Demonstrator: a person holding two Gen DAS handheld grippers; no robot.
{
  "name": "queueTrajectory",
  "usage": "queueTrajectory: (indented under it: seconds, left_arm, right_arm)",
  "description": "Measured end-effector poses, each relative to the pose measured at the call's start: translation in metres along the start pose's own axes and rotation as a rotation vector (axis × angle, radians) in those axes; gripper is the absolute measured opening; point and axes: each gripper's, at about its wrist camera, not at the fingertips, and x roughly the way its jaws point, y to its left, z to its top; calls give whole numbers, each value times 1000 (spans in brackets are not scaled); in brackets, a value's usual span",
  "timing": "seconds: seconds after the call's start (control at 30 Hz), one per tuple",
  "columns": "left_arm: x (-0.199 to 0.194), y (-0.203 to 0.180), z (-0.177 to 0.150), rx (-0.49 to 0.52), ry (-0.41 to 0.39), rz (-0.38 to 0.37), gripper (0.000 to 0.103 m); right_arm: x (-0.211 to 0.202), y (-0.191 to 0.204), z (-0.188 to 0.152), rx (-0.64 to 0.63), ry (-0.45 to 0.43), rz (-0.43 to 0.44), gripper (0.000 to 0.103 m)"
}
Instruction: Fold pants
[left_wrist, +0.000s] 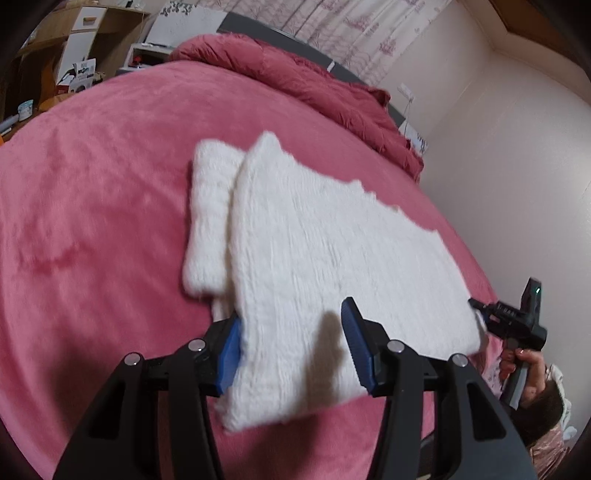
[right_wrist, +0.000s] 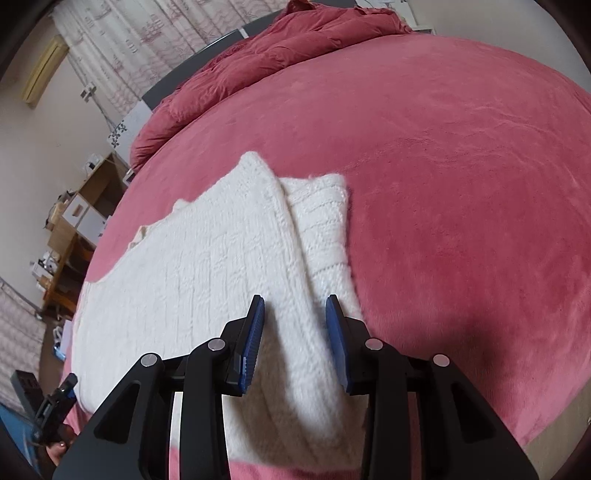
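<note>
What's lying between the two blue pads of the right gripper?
In the right wrist view, the right gripper stands open over the white knitted pants; only their fabric lies between the pads, untouched.

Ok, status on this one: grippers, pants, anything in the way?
Left gripper and right gripper open, holding nothing. White knit pants folded flat on pink bedspread. Nothing in the way.

Under your grippers the white pants (left_wrist: 332, 251) are a thick, fuzzy knit with raised ribs, matt throughout. They lie on a pink blanket (left_wrist: 110, 206) of soft, plush fleece. At the far edge the dark red quilt (left_wrist: 314, 88) looks like smoother, puffy cloth. Your left gripper (left_wrist: 291, 347) is matt black plastic with ridged blue pads and shiny metal pins.
</note>
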Motion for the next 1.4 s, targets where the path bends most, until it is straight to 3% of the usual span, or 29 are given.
queueTrajectory:
  seconds: [0.43,0.7,0.87,1.03,1.2,1.27,1.33,1.4]
  left_arm:
    - [1,-6,-6,39,12,46,52]
    - [-4,-8,-8,56,7,35,51]
    - [-10,-7,-11,60,-2,21,44]
    - [-11,-7,-11,68,-1,-18,35]
    - [-2,-8,-12,87,32,34,35]
    - [0,-4,-11,69,41,29,34]
    - [-4,-1,-10,43,39,-9,10]
    - [-12,0,-8,22,29,-52,6]
  right_arm:
    - [-9,-16,-12,15,14,81,33]
    - [-7,-31,-12,108,40,183,33]
    - [-10,-30,-11,46,83,184,33]
    - [-5,-34,-15,34,150,251,33]
    - [4,-32,-11,43,161,250,33]
    - [6,-29,-10,31,157,234,24]
    - [3,-25,-13,12,149,219,14]
    - [-1,-26,-13,26,135,246,7]
